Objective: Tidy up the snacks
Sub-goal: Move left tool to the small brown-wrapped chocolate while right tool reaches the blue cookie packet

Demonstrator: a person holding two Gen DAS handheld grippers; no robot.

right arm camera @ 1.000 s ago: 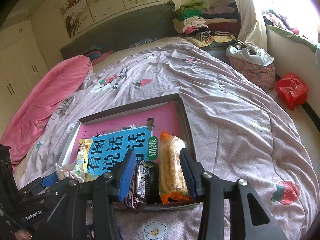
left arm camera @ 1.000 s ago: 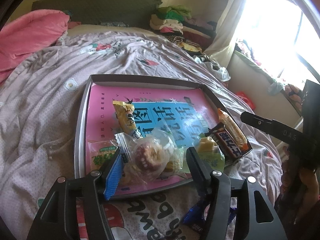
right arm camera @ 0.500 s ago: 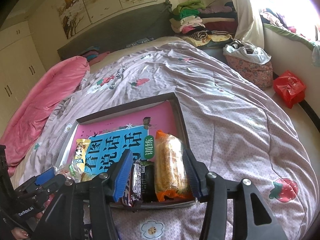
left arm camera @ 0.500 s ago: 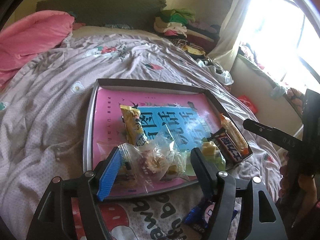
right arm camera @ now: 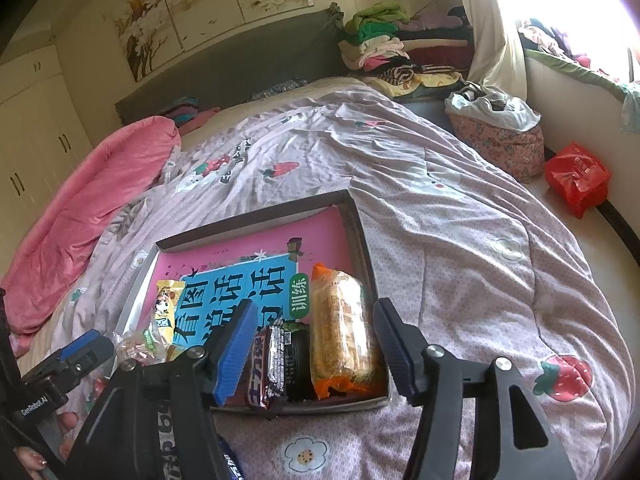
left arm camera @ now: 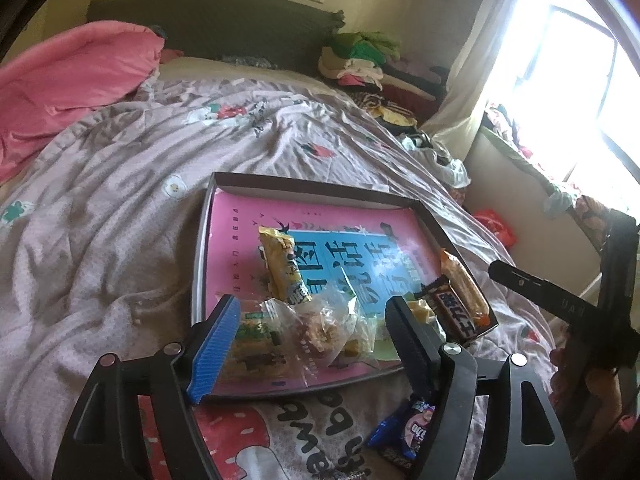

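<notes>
Below your left tongs, at six o'clock and outside the tray, a blue packet lies on the quilt; left hand is nearer. Its jaws are opening, free of the clear bag lying between them. Your right tongs are opening around the chocolate bar and orange packet, long axes toward twelve o'clock.

My left gripper tilts downward, its jaws opening, the blue pad at 9 o'clock and the black finger at 3; neither presses anything. My right gripper tilts down alike, jaws opening too, pads clear of contact. My right hand grips its handle at 3 o'clock in the left view.
</notes>
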